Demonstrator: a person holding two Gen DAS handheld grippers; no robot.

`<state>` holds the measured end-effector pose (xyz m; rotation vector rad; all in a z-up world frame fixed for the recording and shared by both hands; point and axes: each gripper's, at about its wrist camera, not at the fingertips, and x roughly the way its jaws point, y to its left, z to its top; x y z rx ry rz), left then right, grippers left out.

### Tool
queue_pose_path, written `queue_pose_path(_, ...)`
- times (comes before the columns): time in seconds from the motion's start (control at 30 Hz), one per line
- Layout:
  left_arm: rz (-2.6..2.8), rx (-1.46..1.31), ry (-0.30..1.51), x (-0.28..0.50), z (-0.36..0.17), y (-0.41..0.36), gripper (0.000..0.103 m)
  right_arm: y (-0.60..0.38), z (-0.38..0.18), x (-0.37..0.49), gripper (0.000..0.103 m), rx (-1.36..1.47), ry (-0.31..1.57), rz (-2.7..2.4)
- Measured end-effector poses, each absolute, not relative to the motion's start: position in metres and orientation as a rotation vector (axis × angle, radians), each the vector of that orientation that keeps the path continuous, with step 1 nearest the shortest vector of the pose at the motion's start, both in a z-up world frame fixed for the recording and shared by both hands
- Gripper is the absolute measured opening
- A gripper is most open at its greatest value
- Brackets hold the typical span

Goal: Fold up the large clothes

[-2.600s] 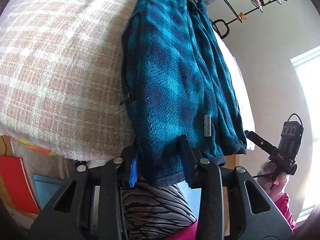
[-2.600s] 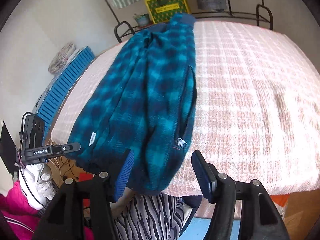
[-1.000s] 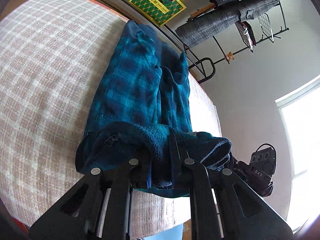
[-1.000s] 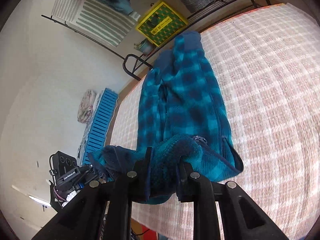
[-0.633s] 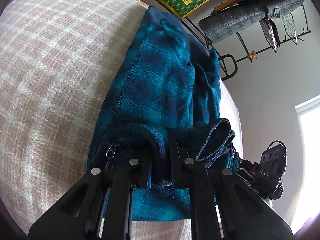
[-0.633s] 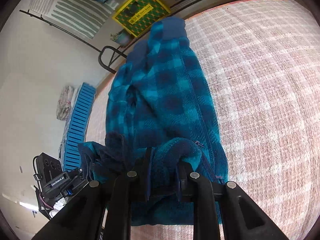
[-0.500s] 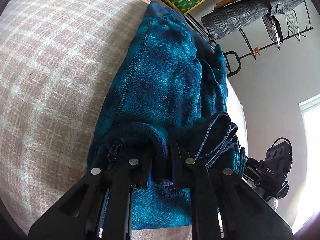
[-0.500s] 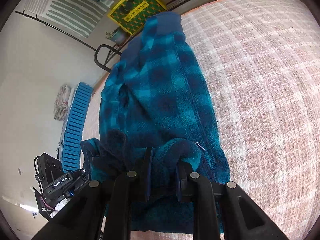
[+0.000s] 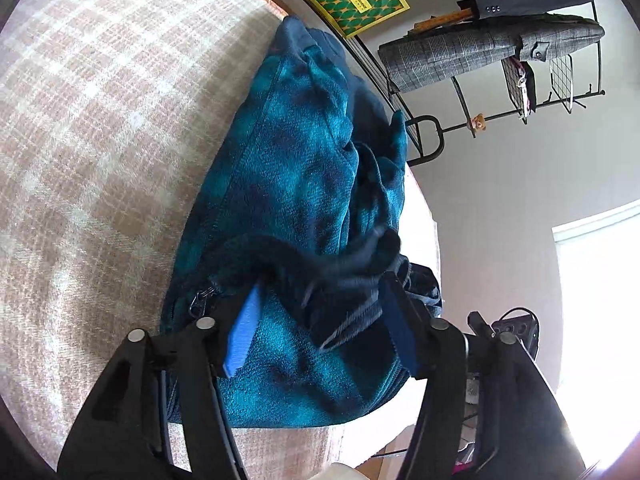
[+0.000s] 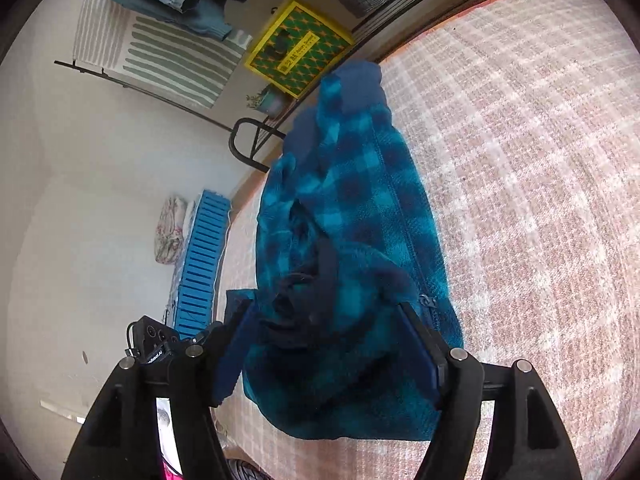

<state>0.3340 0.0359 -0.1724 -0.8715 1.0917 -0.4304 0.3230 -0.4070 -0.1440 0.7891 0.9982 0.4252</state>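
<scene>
Teal plaid fleece (image 9: pixel 304 184) lies on the checked bed cover (image 9: pixel 100 120), its near end doubled back over itself.

We see 2 grippers above that folded end: the left gripper (image 9: pixel 320 328) spread wide, the right gripper (image 10: pixel 328 344) also wide, neither pinching cloth. Beyond the fleece a yellow-green sign (image 10: pixel 298 52) leans behind the black rail (image 10: pixel 248 148).

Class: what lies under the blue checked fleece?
The fleece lies on a pink-and-white plaid cover, its near end doubled back onto itself. The cover shows all round it; whatever sits directly beneath the fleece is hidden.
</scene>
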Motion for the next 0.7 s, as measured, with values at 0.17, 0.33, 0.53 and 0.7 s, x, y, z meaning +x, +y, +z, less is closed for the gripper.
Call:
queue_pose_path(0.17, -0.436, -0.821, 0.996, 0.328, -0.147, 0.052, 0.069, -0.385, -0.119, 0.300, 0.050, 0.568, 0.972, 0.460)
queue_pose_path(0.33, -0.519, -0.537, 0.981, 0.306, -0.137, 0.028, 0.051, -0.337, -0.116, 0.278, 0.040, 0.296, 0.947, 0.525)
queue_pose_path(0.53, -0.526, -0.335, 1.034, 0.317, -0.158, -0.011, 0.044, -0.304, -0.130, 0.300, 0.039, 0.201, 0.947, 0.536)
queue_pose_path(0.7, -0.403, -0.197, 1.018, 0.355, -0.175, -0.032, 0.044, -0.312, -0.147, 0.341, 0.035, 0.206, 0.945, 0.421)
